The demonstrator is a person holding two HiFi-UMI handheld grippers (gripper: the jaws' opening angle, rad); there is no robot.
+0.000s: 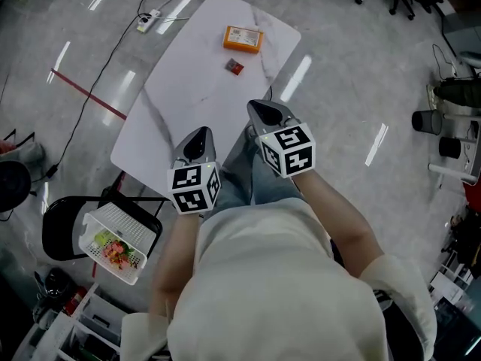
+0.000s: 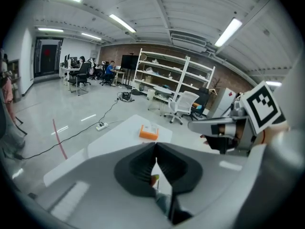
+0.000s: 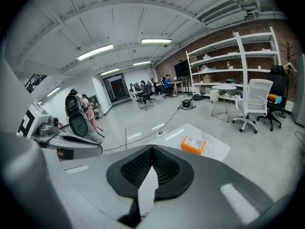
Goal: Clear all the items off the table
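Left gripper [image 1: 200, 135] and right gripper [image 1: 259, 110] are hovering side by side over the near edge of the white table [image 1: 188, 104].
Each gripper's jaws are pressing together tip to tip, with nothing gripped between them. An orange box [image 1: 243, 38] is lying near the table's far corner, and a small red item [image 1: 234, 67] is sitting just beside it, toward the middle. A white basket [image 1: 120, 222] is resting on a black chair [image 1: 58, 230] off the table's near left corner.

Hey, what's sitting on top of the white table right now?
An orange box and a small red item lie apart on the white table. The left gripper and right gripper cover part of its near edge, so that strip cannot be checked.
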